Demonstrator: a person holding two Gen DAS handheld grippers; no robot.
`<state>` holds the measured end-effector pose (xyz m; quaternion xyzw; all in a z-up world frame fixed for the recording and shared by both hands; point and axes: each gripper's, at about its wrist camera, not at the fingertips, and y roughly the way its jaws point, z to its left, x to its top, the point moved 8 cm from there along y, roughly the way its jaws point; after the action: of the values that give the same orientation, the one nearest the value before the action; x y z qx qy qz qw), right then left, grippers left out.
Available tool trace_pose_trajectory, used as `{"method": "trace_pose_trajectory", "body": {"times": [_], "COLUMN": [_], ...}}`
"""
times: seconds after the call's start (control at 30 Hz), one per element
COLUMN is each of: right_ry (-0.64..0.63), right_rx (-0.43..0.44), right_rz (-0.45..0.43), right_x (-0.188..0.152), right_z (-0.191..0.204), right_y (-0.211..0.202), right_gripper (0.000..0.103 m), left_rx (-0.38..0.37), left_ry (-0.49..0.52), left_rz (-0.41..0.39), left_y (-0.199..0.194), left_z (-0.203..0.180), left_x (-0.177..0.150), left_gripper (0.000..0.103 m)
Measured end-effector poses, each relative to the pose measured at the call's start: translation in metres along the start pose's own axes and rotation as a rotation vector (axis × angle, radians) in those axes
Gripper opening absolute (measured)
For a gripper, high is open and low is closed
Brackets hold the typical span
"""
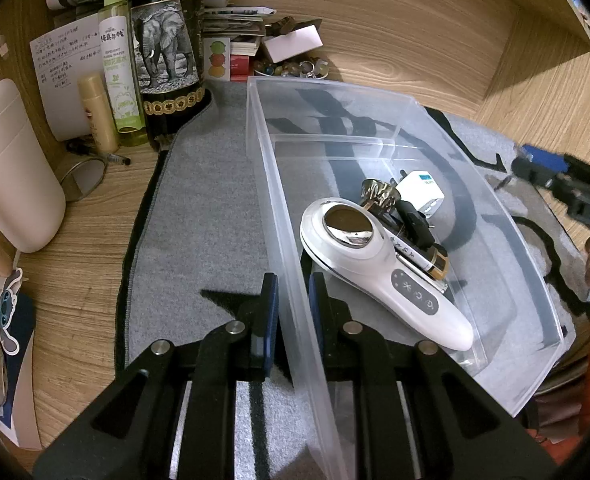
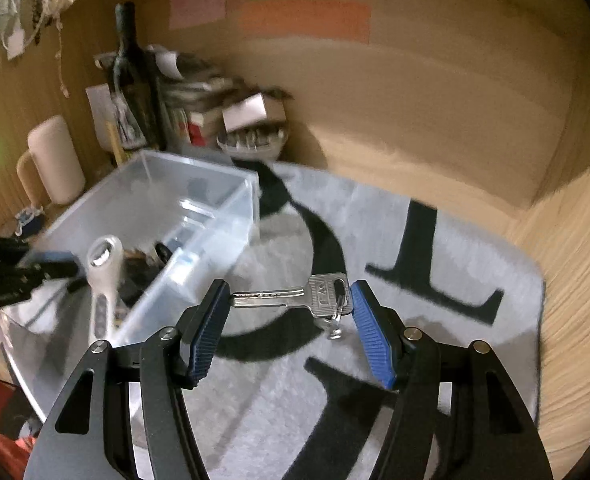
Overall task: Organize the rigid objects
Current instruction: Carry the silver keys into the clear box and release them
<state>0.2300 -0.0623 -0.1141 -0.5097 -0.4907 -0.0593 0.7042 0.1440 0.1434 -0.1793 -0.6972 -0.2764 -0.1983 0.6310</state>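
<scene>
A clear plastic bin [image 1: 279, 184] stands on a grey mat [image 1: 207, 208]. My left gripper [image 1: 293, 300] is shut on the bin's near left wall, one finger on each side. Inside lie a white handheld device [image 1: 375, 264], a white charger [image 1: 421, 192], a dark pen-like item [image 1: 419, 236] and a metallic piece [image 1: 379, 194]. My right gripper [image 2: 291, 304] holds a silver key [image 2: 295, 296] lengthwise between its blue pads, above the mat and to the right of the bin [image 2: 199, 216]. It also shows at the right edge of the left wrist view [image 1: 559, 184].
Behind the bin stand a dark wine bottle [image 1: 167, 60], a green spray bottle [image 1: 119, 72], a yellow tube [image 1: 99, 114], a paper stack [image 1: 235, 28] and a bead dish [image 1: 295, 68]. A white container [image 1: 11, 168] stands left. Wooden walls enclose the desk.
</scene>
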Motion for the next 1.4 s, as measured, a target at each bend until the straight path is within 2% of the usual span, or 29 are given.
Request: {"method": "trace_pose_trajectory", "body": {"times": [0.17, 0.4, 0.67, 0.97, 1.4], "right_ry": [-0.016, -0.065, -0.132, -0.183, -0.193], "right_rx": [0.005, 0.054, 0.123, 0.194, 0.192], "right_rz": [-0.072, -0.157, -0.193, -0.094, 0.063], "right_x": [0.02, 0.046, 0.058, 0.038, 0.013], "right_z": [0.011, 0.042, 0.083, 0.117, 0.124], "right_y": [-0.019, -0.037, -0.04, -0.004, 0.042], "right_gripper": [0.059, 0.059, 0.059, 0.059, 0.059], "left_rx": [0.0, 0.001, 0.001, 0.001, 0.0], "left_ry": [0.0, -0.001, 0.0, 0.001, 0.0], "left_rz": [0.0, 0.0, 0.0, 0.0, 0.001], "left_y": [0.0, 0.0, 0.0, 0.0, 0.0], "left_z": [0.0, 0.0, 0.0, 0.0, 0.0], "left_x": [0.0, 0.0, 0.0, 0.0, 0.0], "left_gripper": [0.015, 0.015, 0.015, 0.015, 0.015]}}
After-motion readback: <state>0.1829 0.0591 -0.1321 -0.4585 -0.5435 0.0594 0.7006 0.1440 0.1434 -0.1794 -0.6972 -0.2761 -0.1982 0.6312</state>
